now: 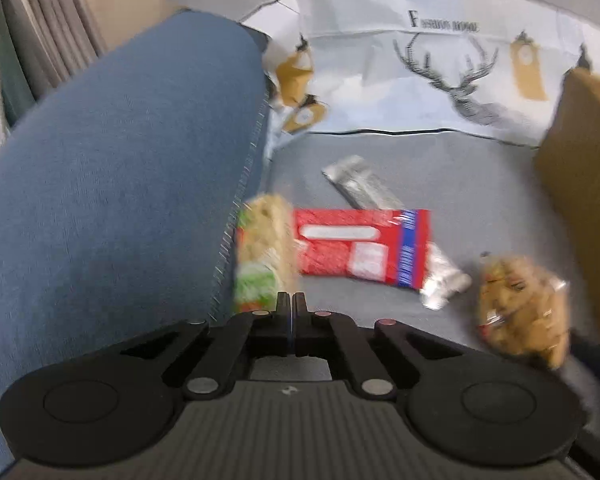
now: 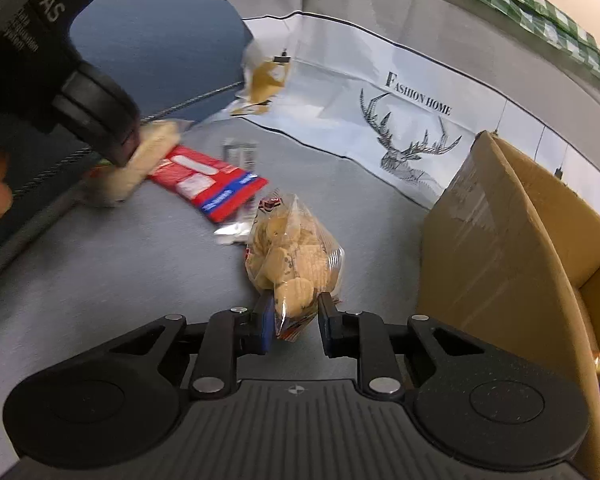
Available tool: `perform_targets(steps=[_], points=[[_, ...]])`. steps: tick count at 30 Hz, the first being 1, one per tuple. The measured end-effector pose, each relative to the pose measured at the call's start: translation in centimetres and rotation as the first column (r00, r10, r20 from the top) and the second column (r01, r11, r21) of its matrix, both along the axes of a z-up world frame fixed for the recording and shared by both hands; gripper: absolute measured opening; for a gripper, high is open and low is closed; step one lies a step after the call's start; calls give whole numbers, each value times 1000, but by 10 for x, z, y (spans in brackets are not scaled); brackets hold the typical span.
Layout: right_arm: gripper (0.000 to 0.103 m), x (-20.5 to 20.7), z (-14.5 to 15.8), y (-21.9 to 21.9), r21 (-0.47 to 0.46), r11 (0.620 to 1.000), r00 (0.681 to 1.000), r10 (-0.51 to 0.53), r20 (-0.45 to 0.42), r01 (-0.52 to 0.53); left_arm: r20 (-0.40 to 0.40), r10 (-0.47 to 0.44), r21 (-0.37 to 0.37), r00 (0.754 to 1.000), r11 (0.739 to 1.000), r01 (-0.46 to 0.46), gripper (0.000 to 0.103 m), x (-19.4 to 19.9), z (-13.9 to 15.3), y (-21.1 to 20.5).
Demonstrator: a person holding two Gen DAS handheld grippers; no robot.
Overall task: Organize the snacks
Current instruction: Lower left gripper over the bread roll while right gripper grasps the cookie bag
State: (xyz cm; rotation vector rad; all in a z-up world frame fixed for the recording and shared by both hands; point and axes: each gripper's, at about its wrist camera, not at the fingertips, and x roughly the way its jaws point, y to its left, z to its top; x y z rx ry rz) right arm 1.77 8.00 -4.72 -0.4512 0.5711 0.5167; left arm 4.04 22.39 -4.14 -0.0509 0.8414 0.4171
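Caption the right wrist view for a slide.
Right gripper closes around a clear cookie bag beside an open cardboard box.

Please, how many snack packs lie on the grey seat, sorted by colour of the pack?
Red: 1, the red packet
Silver: 2, the far silver wrapper and the near silver wrapper
Clear, biscuits inside: 1, the cookie bag
Beige and green: 1, the cracker pack
Total: 5

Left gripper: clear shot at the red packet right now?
Probably not. The left gripper is shut, apparently on the green-and-tan snack pack, so it is occupied. The red packet itself lies uncovered on the grey cushion just beside it.
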Motion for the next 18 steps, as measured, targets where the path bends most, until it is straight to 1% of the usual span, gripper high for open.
perform_targets(steps=[1,3,5,10,13,14,15,16,17,18], points=[[23,-5,2,-2,3,1000,1000,-1,-7,1,14,-6,-26,1000,1000,7,0,-4,3,0],[22,-14,7,-7,17,1000,1000,-2,-10,3,45,-23,-48,999,999,26,0,-14,8,-2],[20,-25,12,-11,28,1000,1000,3,-6,-3,58,-36,-62,998,997,40,0,-22,11,-6],[20,-42,14,-18,11,999,999,42,-23,-42,55,-47,-1,997,999,48,1,-26,12,-12],[23,-44,15,-22,40,995,994,90,-61,-87,35,-38,11,999,999,38,2,-23,9,-10],[25,-44,16,-23,61,993,991,111,-78,-106,29,-34,23,999,999,33,9,-19,8,-10],[25,-44,17,-24,81,989,988,129,-88,-122,22,-30,36,999,999,29,18,-17,6,-9],[32,-44,18,-23,91,986,985,145,-92,-136,13,-27,50,1000,998,26,42,-13,3,-10],[49,-44,17,-22,88,986,985,151,-85,-143,1,-25,69,1000,997,25,54,-9,0,-10],[57,-44,16,-20,82,986,986,148,-72,-142,-12,-32,87,999,996,33,54,-4,-3,-11]])
